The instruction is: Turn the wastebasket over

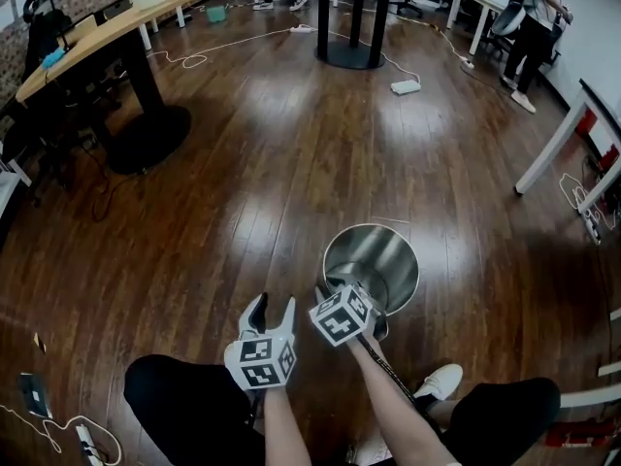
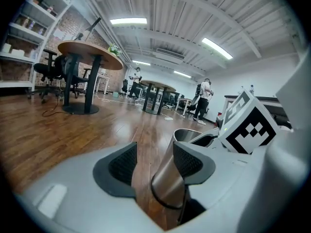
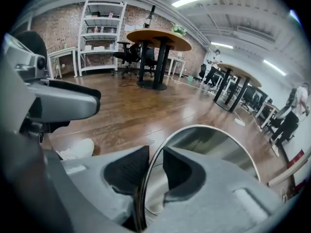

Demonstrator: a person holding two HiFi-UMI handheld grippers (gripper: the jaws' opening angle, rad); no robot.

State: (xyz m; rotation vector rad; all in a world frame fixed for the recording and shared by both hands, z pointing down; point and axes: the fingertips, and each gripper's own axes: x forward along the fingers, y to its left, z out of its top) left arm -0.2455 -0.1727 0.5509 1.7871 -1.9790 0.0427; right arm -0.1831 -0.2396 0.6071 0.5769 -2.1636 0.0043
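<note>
**Right gripper pinched on the rim of the upright wastebasket**

A dark, glossy wood floor fills the room. On it, far from the person, stand a round table with a pale wooden top on a black foot at the upper left and a dark table on a black pedestal at the top centre. A bystander stands by the white wall at the upper right.

At the bottom of the head view, the wearer's legs in dark trousers spread to either side, and two bare forearms reach forward between them.

The wastebasket is a round steel one. It stands upright on the floor just ahead of the knees, with its open mouth up and its inside bare.

The right gripper is at the near edge of the wastebasket. Its two dark pads sit close together with the thin rim running between them, one pad inside the mouth and one outside, clamped on that rim. Its marker cube sits over the near rim in the head view.

The left gripper is just to the left of the wastebasket. Its jaws stand well apart and grip nothing. Its own view shows the steel side through the gap, close by the right-hand pad, but I cannot tell whether the two touch.

A white shoe rests on the floor near the right knee. A white power strip lies well away, beside the dark table's foot.
</note>
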